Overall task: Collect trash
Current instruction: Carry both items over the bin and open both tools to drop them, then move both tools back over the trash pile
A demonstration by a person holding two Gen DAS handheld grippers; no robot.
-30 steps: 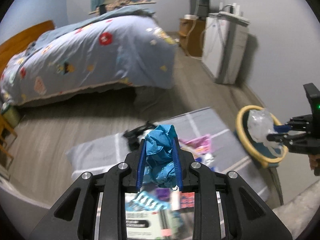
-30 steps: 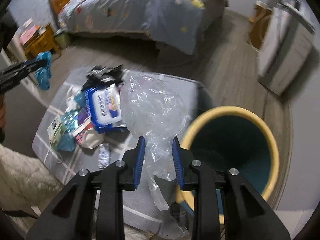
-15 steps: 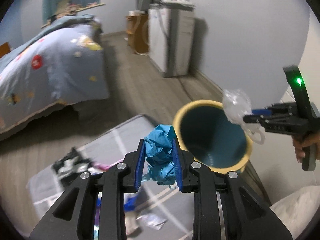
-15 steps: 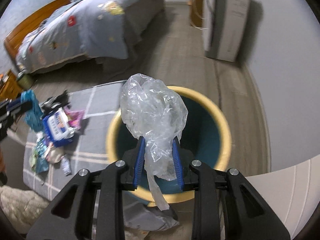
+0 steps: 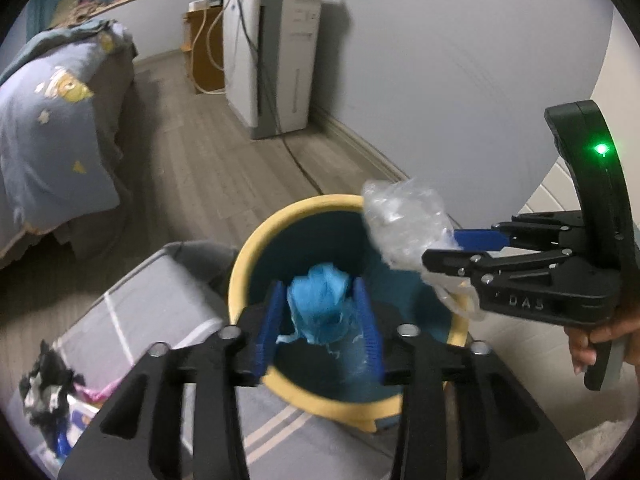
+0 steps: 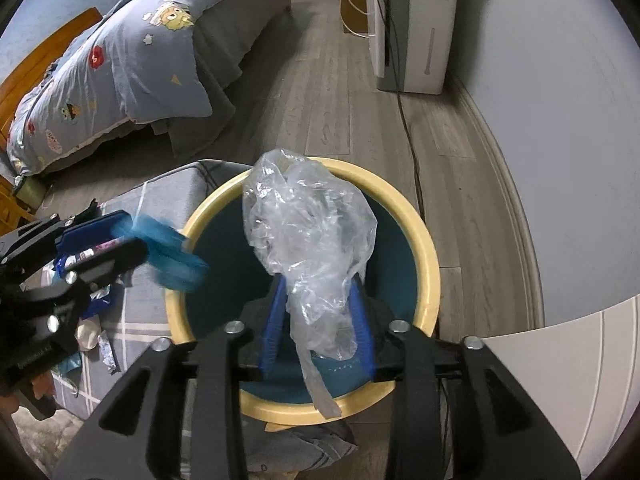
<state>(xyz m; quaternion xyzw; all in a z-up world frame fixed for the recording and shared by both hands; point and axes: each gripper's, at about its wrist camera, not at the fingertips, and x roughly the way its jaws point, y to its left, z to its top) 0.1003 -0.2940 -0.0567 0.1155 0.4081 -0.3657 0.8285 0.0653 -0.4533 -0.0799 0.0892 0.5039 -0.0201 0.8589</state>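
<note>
Blue crumpled wad (image 5: 320, 304) sits between the left gripper (image 5: 318, 320) fingers, over the mouth of the bin (image 5: 244, 264), a yellow-rimmed tub w/ a dark teal inside. Jaws are opening; there's a gap btwn the wad and the blue pads on both sides, so the pads don't press it now. Wad looks blurred in the right wrist view (image 6: 172, 252), at abt 9 o'clock of the bin's rim.

Clear plastic bag (image 6: 308, 232) stands up between the right gripper (image 6: 318, 324) fingers, also over the bin opening, a thin tail of it hanging down to the near rim. Jaws opening here too; the bag's lower part fills the space btwn the pads and touches both. From the left wrist view the bag (image 5: 404, 224) is at abt 2 o'clock of the bin, w/ the right gripper (image 5: 452, 250) coming in from 3 o'clock, a hand (image 5: 596, 340) on its handle and a green light lit on top.

Bin stands on wood floor (image 6: 328, 112) touching a grey mat w/ white lines (image 6: 132, 332) at its 9 o'clock. More litter (image 6: 96, 308) lies on the mat, wrappers and packets. Bed w/ a blue patterned quilt (image 6: 132, 64) at 11 o'clock, well apart. White appliance (image 6: 412, 24) against the wall at 1 o'clock, a cable running along the floor from it.
</note>
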